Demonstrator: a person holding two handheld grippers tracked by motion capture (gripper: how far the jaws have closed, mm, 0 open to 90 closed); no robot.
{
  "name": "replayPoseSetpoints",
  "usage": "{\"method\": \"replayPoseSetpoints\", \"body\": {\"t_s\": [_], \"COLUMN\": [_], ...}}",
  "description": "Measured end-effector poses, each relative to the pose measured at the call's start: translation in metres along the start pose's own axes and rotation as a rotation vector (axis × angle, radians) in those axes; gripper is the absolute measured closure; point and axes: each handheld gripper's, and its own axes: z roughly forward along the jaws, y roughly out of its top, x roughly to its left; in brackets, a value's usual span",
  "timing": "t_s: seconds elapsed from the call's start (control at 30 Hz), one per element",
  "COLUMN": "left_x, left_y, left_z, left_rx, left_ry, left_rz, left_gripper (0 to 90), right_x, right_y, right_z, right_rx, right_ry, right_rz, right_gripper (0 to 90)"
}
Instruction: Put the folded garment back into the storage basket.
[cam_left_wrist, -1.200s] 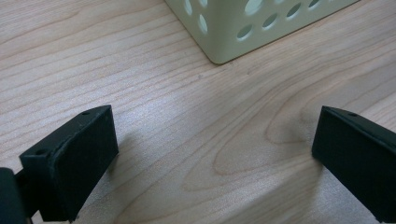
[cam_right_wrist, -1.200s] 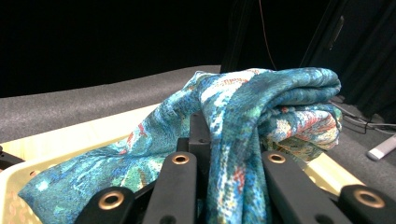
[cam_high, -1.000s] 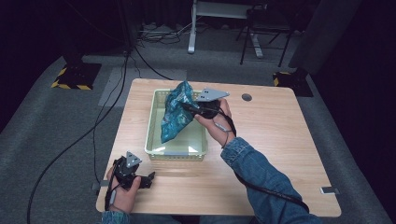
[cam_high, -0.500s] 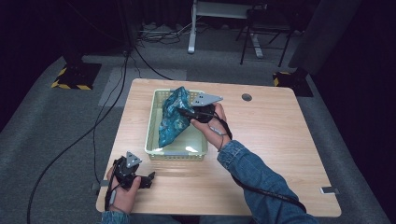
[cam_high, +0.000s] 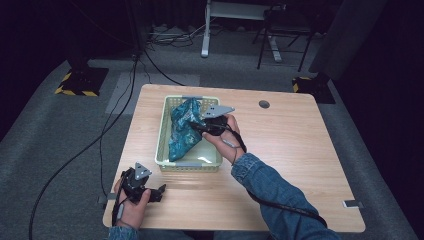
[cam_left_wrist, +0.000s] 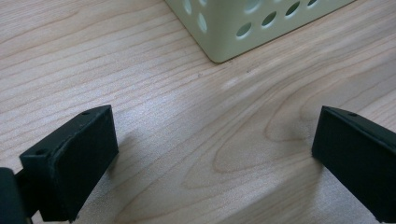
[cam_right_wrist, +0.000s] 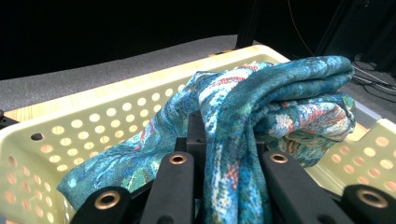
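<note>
Nearest to me, my left tongs (cam_high: 161, 190) sit low over the wooden surface (cam_high: 290, 150), held in my left hand (cam_high: 131, 207) just short of the basket's near left corner. Their jaws stand wide apart with nothing between them; in the left gripper view the bare wood grain runs between the two black jaws and the basket's (cam_left_wrist: 243, 23) perforated corner stands just beyond them.

Taking the pale green basket (cam_high: 187, 165) as my landmark: it is a rectangular plastic one with rows of round holes in its walls, and it stands left of the surface's middle. My right forearm, in a denim sleeve (cam_high: 272, 192), reaches in from the basket's near right side, and my right hand (cam_high: 225, 137) hangs over the basket's right wall.

My right tongs (cam_high: 194, 126) are over the basket's inside, clamped onto a blue-green patterned cloth (cam_high: 181, 127). In the right gripper view the cloth (cam_right_wrist: 261, 107) is pinched between the jaws, with a fold running down between them and the rest bunched in front, above the basket's floor. From the high view the cloth hangs down from the tongs toward the basket's near left part; I cannot tell whether its lower end touches the floor.

Beyond the basket, a small dark round hole (cam_high: 264, 104) sits in the surface near its far edge.
</note>
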Motion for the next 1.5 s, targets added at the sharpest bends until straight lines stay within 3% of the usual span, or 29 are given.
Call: {"method": "replayPoseSetpoints", "body": {"t_s": [0.3,0.63,0.8,0.87,0.9,1.0,1.03,1.1,1.5], "left_x": [0.0,0.0,0.0,0.0,0.0,0.0,0.0,0.0,0.0], "left_y": [0.0,0.0,0.0,0.0,0.0,0.0,0.0,0.0,0.0], "left_z": [0.0,0.0,0.0,0.0,0.0,0.0,0.0,0.0,0.0], "left_rx": [0.0,0.001,0.0,0.001,0.001,0.001,0.001,0.001,0.001], "left_ry": [0.0,0.001,0.0,0.0,0.0,0.0,0.0,0.0,0.0], "left_rz": [0.0,0.001,0.0,0.001,0.001,0.001,0.0,0.0,0.001], "left_gripper": [0.1,0.1,0.1,0.1,0.1,0.1,0.1,0.1,0.1], "right_x": [0.001,0.001,0.001,0.002,0.003,0.004,0.004,0.004,-0.001], "right_y": [-0.01,-0.016,-0.019,-0.019,-0.018,-0.017,-0.015,-0.012,-0.004], "right_z": [0.005,0.004,0.001,-0.001,-0.003,-0.008,-0.014,-0.019,-0.046], "right_rx": [0.067,0.104,0.131,0.15,0.165,0.151,0.138,0.114,0.088], "right_ry": [0.002,-0.002,0.005,-0.026,-0.043,-0.067,-0.1,-0.104,-0.101], "right_rz": [0.022,0.033,0.068,0.057,0.043,0.034,0.021,0.009,-0.01], "right_gripper": [77.4,71.8,56.0,44.5,44.0,36.3,31.0,28.0,25.1]}}
